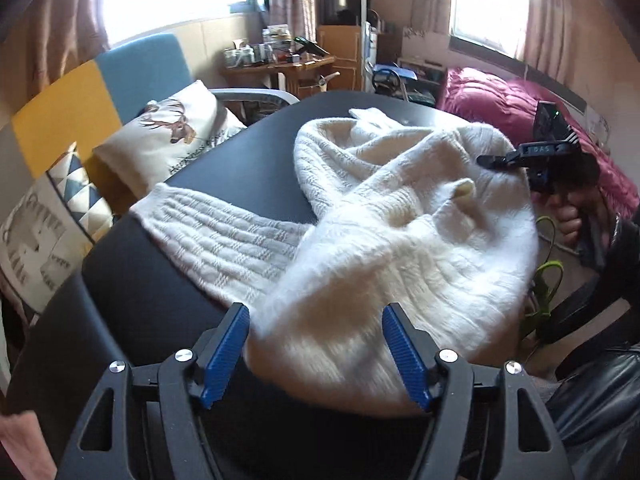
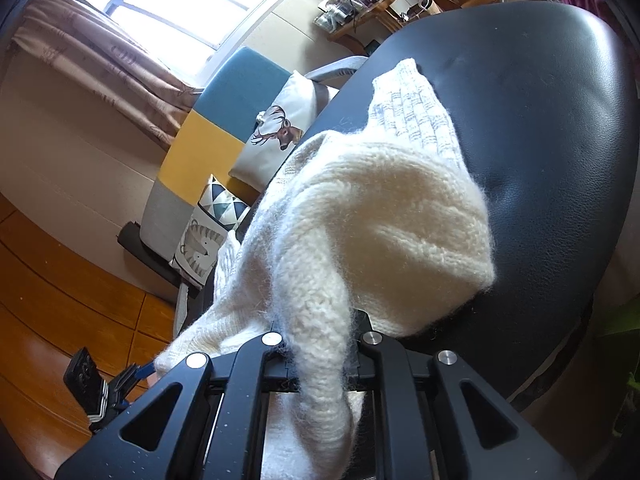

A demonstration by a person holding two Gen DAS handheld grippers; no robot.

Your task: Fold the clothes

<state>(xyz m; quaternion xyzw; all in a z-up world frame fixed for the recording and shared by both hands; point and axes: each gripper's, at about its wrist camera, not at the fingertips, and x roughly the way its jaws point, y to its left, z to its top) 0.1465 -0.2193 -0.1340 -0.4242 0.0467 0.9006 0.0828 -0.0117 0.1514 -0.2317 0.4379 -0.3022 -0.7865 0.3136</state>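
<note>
Left gripper (image 1: pixel 316 354): blue ribbed pads spread wide, gripping nothing; the near hem bulge sits just ahead, between the pads.
Garment: fluffy cream-white knitted sweater (image 1: pixel 392 220), crumpled on the black leather-look tabletop (image 1: pixel 152 292); one ribbed sleeve (image 1: pixel 224 236) runs out ahead-left of the left gripper.
Long axis: roughly near-to-far from the left gripper, skewed right.
Right gripper (image 2: pixel 320 354): clamped on a bunched edge of sweater; fabric drapes back over its frame.
Nearer to loose sleeve: left gripper, by my judgement.

Left claw (image 1: pixel 316 354) gapes wide — right claw (image 2: pixel 320 344) clamped.
</note>
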